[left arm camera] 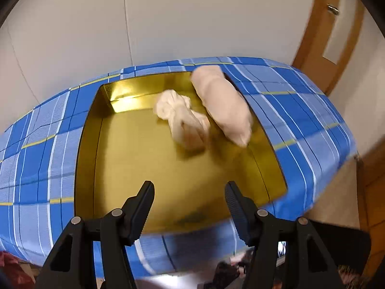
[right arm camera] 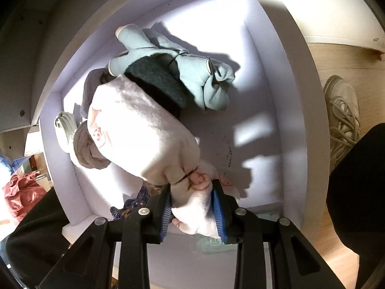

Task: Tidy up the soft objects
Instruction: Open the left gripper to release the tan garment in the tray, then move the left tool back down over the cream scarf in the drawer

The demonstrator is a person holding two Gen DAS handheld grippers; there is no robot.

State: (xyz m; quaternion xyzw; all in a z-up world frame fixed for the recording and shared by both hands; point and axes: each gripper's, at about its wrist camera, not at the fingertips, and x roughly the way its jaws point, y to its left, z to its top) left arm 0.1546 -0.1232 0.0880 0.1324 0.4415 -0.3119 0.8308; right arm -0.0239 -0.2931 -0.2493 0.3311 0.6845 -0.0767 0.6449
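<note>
In the left wrist view, a gold tray (left arm camera: 86, 144) lies on a blue checked cloth (left arm camera: 38, 159). A cream rolled bundle (left arm camera: 223, 106) leans on the tray's far right wall. A crumpled white cloth bundle (left arm camera: 180, 118) lies beside it on the tray floor. My left gripper (left arm camera: 189, 184) hovers open over the tray's near end with nothing between its fingers. In the right wrist view, my right gripper (right arm camera: 191, 187) is shut on the end of a white fleece bundle (right arm camera: 144, 130) tied with a dark band, over a white drawer (right arm camera: 296, 120). A light blue bundle (right arm camera: 192, 72) and a dark green cloth (right arm camera: 158, 82) lie behind it.
A grey cloth (right arm camera: 89, 149) and a patterned dark item (right arm camera: 130, 207) sit in the drawer beside the fleece. A white shoe (right arm camera: 341, 113) and dark clothing (right arm camera: 356, 192) stand on the wooden floor to the right. A pink bag (right arm camera: 21, 192) lies at left. A wooden door (left arm camera: 322, 31) stands beyond the checked cloth.
</note>
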